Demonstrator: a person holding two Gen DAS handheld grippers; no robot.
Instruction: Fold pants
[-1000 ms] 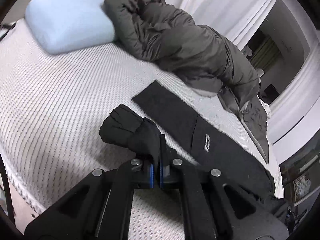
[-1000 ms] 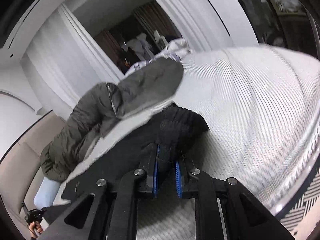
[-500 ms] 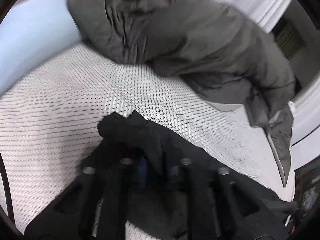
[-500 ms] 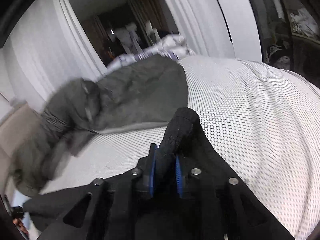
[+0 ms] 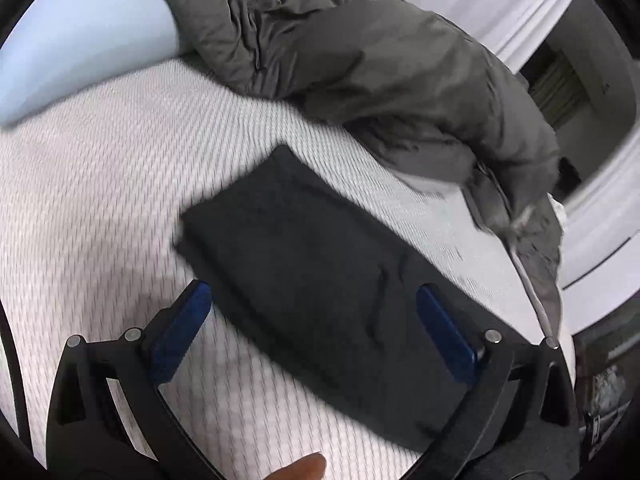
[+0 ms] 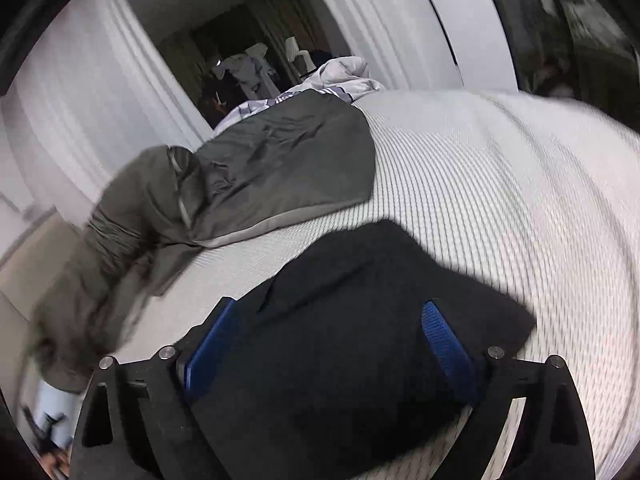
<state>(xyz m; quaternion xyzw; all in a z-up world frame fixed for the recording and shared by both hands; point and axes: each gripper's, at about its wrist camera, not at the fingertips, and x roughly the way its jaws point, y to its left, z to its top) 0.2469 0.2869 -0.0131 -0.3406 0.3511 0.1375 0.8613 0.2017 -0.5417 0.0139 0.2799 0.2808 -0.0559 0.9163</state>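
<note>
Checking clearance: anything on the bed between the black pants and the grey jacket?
Only a bare strip of white mattress separates the pants from the jacket; it shows in both wrist views.

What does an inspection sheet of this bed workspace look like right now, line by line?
Surface: white textured mattress, bare where visible.
Job's things: black pants lying flat, folded.
Clutter: grey puffer jacket; light blue pillow; white garment at far edge.
Grippers: left gripper open, holding nothing; right gripper open, holding nothing.
Cables: thin dark cord at left edge.
Surroundings: white curtains; dark doorway.
</note>
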